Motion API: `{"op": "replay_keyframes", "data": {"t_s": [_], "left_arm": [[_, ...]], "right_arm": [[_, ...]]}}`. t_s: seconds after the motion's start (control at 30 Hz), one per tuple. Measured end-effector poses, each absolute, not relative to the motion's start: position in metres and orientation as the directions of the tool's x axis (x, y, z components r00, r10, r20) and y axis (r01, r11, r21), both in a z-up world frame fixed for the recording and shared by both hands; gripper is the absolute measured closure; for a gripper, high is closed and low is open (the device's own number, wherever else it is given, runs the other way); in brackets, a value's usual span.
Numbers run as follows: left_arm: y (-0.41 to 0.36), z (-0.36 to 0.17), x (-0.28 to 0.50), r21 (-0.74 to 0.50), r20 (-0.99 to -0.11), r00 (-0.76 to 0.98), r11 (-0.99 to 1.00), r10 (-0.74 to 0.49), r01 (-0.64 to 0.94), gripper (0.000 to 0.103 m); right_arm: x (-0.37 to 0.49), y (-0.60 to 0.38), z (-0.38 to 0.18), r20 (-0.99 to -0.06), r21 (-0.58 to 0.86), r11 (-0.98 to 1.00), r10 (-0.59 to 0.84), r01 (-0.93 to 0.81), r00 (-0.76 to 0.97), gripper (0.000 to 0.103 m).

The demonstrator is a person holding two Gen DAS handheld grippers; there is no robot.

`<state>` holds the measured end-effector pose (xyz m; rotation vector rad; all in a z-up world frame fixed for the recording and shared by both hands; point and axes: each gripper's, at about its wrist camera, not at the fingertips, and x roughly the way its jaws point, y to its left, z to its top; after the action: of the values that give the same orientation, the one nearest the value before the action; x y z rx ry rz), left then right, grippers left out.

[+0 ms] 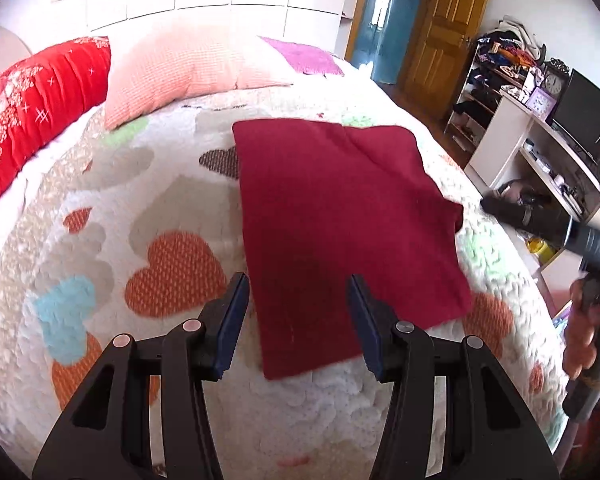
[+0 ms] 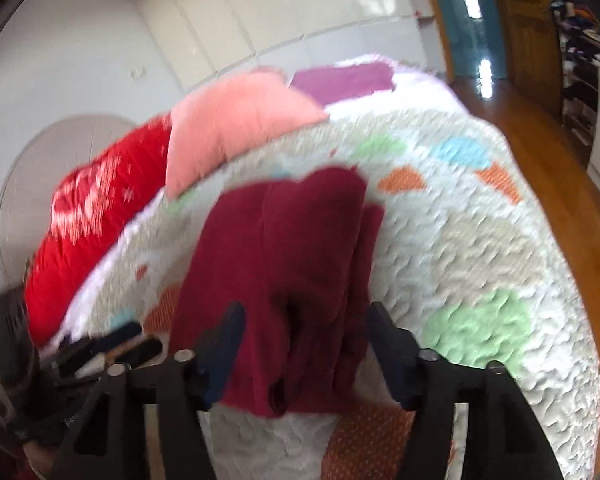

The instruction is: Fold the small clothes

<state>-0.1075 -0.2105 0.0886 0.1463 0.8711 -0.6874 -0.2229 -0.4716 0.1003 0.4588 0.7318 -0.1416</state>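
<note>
A dark red small garment [image 1: 336, 224] lies folded flat on the quilted bedspread [image 1: 140, 208]. My left gripper [image 1: 298, 316] is open, its fingers straddling the garment's near left corner, just above it. The right gripper [image 1: 540, 220] shows at the right edge of the left wrist view, off the garment's right side. In the blurred right wrist view my right gripper [image 2: 304, 344] is open, with the garment's [image 2: 292, 264] bunched near edge between its fingers.
A red pillow [image 1: 32, 112], a pink pillow [image 1: 188, 72] and a purple cloth [image 1: 304, 56] lie at the bed's far end. A white desk and cluttered shelves [image 1: 540, 128] stand right of the bed. Wooden floor [image 2: 548, 184] runs beyond the bed's right edge.
</note>
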Motion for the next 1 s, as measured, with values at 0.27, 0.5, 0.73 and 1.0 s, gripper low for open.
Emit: {"op": "replay_keyframes", "data": {"t_s": [0.27, 0.5, 0.73, 1.0], "left_arm": [[-0.241, 0.067, -0.091, -0.153, -0.792, 0.406, 0.791, -0.457, 0.592, 0.053], [-0.252, 0.054, -0.086, -0.114, -0.795, 0.429, 0.801, -0.429, 0.588, 0.048], [-0.251, 0.054, -0.087, -0.112, -0.794, 0.431, 0.799, -0.429, 0.590, 0.047], [-0.251, 0.054, -0.087, -0.114, -0.798, 0.431, 0.808, -0.421, 0.577, 0.047]], "right_arm": [[-0.128, -0.517, 0.060, -0.756, 0.399, 0.836, 0.067, 0.378, 0.652, 0.086], [-0.114, -0.523, 0.034, -0.835, 0.109, 0.895, -0.153, 0.432, 0.529, 0.103], [-0.152, -0.540, 0.053, -0.741, 0.377, 0.831, 0.006, 0.408, 0.672, 0.072], [-0.120, -0.510, 0.041, -0.752, 0.445, 0.831, 0.145, 0.333, 0.643, 0.051]]}}
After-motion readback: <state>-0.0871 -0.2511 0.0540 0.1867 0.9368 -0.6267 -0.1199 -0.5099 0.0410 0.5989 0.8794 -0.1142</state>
